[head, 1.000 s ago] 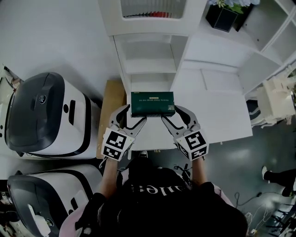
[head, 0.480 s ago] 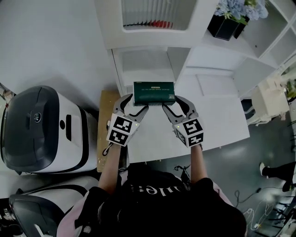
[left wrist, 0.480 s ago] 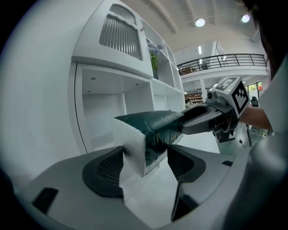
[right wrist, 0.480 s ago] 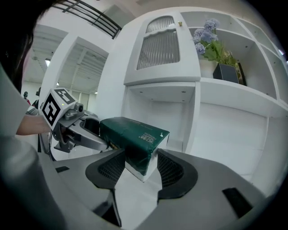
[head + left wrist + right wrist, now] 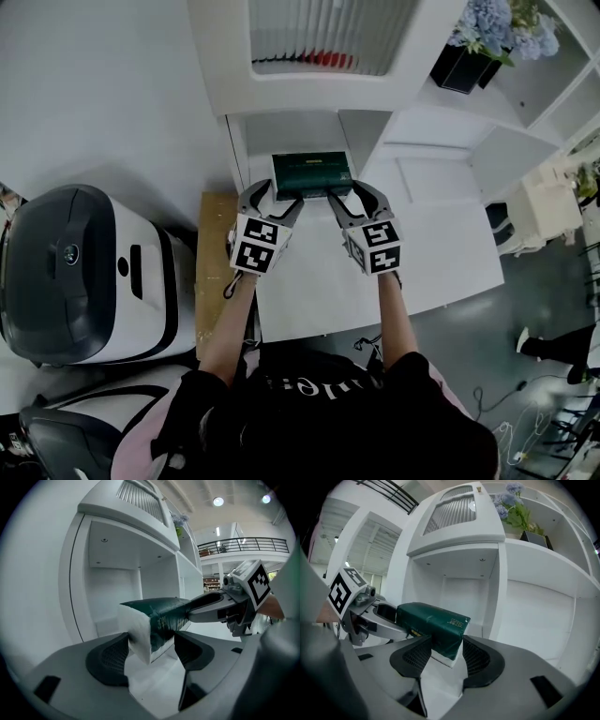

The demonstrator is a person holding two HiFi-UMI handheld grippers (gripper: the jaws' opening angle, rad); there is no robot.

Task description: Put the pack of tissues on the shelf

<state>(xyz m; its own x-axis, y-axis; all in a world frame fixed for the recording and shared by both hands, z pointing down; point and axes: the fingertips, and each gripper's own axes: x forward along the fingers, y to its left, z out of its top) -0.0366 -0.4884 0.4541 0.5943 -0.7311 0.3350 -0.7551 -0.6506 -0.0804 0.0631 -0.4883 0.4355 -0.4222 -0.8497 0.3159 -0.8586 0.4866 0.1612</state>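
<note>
Grey floor (image 5: pixel 553 281) lay to the right of the white shelf unit (image 5: pixel 281 89). The unit took up the top of the head view, with a slatted panel set in its top.

You held the pack of tissues (image 5: pixel 312 175) level at the mouth of the unit's open lower compartment (image 5: pixel 305 131). It was a dark green wrap with white ends. Couldn't tell whether its far edge had crossed inside.

Your left gripper (image 5: pixel 273 194) was clenched on the pack's left end. In the left gripper view the white end sat against one pad, with the other pad right up to the green side. Your right gripper (image 5: pixel 355 195) had the pack's right end between its jaws, which were closing in. In the right gripper view both ribbed pads (image 5: pixel 417 654) met the wrap. Each gripper showed in the other's view, at the opposite end of the pack. Both sat just in front of the unit, arms stretched toward it.

Right of the unit, touching it, a white tabletop (image 5: pixel 441 234) ran out. At the unit's upper right, blue flowers (image 5: pixel 502 26) stood in a dark pot (image 5: pixel 464 67). Left of the unit's base, a brown board (image 5: pixel 214 262) lay on the floor. Further left of the unit stood a white machine with a dark grey lid (image 5: pixel 75 272). A second one like it was cut off at the bottom left corner. Far right of the unit, a person's foot (image 5: pixel 534 343) showed at the frame edge.
</note>
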